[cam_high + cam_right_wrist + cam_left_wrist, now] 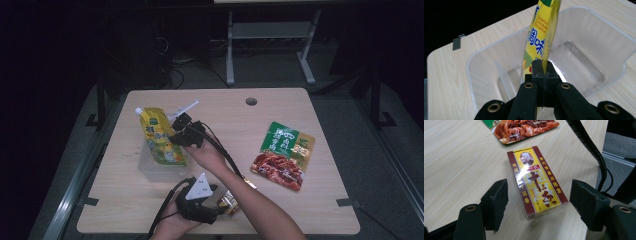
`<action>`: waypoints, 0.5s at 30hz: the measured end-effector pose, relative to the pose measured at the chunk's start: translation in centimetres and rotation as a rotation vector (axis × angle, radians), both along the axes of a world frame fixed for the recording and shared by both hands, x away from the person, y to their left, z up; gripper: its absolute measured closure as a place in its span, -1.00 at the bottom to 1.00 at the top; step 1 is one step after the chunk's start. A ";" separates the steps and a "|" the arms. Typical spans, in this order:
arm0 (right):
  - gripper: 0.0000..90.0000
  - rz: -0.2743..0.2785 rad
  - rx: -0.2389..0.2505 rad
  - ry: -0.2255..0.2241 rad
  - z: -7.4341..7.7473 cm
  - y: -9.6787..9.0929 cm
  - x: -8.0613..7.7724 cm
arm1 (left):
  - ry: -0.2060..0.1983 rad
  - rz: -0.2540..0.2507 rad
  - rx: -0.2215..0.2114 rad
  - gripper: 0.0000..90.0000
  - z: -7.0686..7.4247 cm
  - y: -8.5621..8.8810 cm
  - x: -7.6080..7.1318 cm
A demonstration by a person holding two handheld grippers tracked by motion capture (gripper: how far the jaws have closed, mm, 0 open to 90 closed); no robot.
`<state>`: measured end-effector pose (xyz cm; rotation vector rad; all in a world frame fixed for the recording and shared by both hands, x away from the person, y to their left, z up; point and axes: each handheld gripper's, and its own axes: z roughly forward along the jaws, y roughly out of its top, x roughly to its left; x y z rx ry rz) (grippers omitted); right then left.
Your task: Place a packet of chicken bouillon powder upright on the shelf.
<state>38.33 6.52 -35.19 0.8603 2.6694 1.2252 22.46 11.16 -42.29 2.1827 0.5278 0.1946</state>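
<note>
A yellow spouted pouch (159, 136) of chicken bouillon hangs upright over a clear plastic bin (150, 169). My right gripper (179, 135) is shut on the pouch's edge. In the right gripper view the jaws (543, 67) pinch the pouch (541, 32) above the bin (599, 50), which has a divider inside. A red and yellow spice box (534, 167) lies flat on the table. My left gripper (539, 184) is open, one pad on each side of the box with a gap to it. In the high view the left gripper (215, 202) is near the front edge, by the box (231, 202).
A green and red food packet (284, 155) lies flat on the table's right half, and its corner (524, 130) appears beyond the box. A cable (594, 150) runs along the table's edge. The wooden table (310, 210) has a round hole (251, 101) at the back.
</note>
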 end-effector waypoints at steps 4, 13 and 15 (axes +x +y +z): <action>1.00 0.002 -0.017 -0.018 -0.2 0.1 -0.2 | 0.001 0.000 -0.001 -0.32 0.0 0.0 0.0; 0.99 0.005 0.008 -0.018 -1.0 -0.6 -0.3 | -0.001 -0.003 0.004 -0.32 0.0 0.0 0.1; 0.99 0.004 0.010 -0.026 -1.1 -0.6 -0.4 | 0.006 0.003 0.000 -0.32 0.0 0.0 0.1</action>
